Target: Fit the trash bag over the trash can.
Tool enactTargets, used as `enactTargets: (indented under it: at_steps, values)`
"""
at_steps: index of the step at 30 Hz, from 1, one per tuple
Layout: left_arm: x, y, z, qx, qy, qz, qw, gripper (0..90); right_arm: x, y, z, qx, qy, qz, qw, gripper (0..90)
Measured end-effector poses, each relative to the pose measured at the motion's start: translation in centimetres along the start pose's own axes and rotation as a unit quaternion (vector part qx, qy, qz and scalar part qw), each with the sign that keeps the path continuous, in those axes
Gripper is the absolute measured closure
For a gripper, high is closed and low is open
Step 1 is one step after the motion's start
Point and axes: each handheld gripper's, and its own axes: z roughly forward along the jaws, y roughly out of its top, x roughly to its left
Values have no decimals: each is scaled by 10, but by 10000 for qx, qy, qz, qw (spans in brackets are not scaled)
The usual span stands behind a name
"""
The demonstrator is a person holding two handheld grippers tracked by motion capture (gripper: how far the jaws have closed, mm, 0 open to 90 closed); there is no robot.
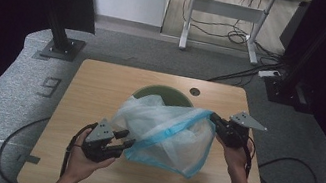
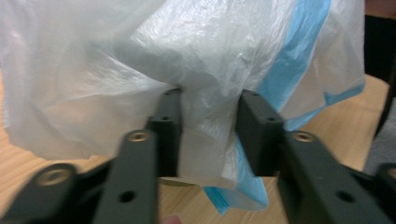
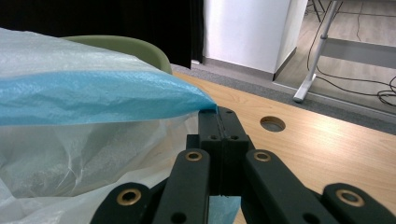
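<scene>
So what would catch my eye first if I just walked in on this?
Most likely the big translucent plastic bag with a blue rim, stretched in the air over the middle of the wooden table between two black tongs. The right tongs are pinched shut on the blue rim, while the left tongs have loose film bunched between open jaws. Behind the bag sits a green bin.

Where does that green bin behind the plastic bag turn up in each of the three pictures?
High view: the green bin sits at table centre, its rim peeking above the bag.
Left gripper view: not in it.
Right gripper view: its rim curves at upper left, behind the bag.
Shared landmark: the bag's blue band, pinched in the right tongs.
</scene>
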Motion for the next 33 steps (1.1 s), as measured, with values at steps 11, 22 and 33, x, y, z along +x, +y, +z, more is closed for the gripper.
enactTargets:
  at_steps: [11, 22, 33]
  values:
    - [11, 8, -19, -325, -762, -122, 9965, 897, -4, 2, -7, -33, -10, 0, 10000, 889]
    - [52, 34, -40, -926, -1162, -780, 9858, 898, 2, 14, -4, -148, -7, -84, 9999, 889]
    - [93, 48, -26, -679, -560, -1072, 9903, 899, 7, 32, 26, 36, -110, -336, 9994, 889]
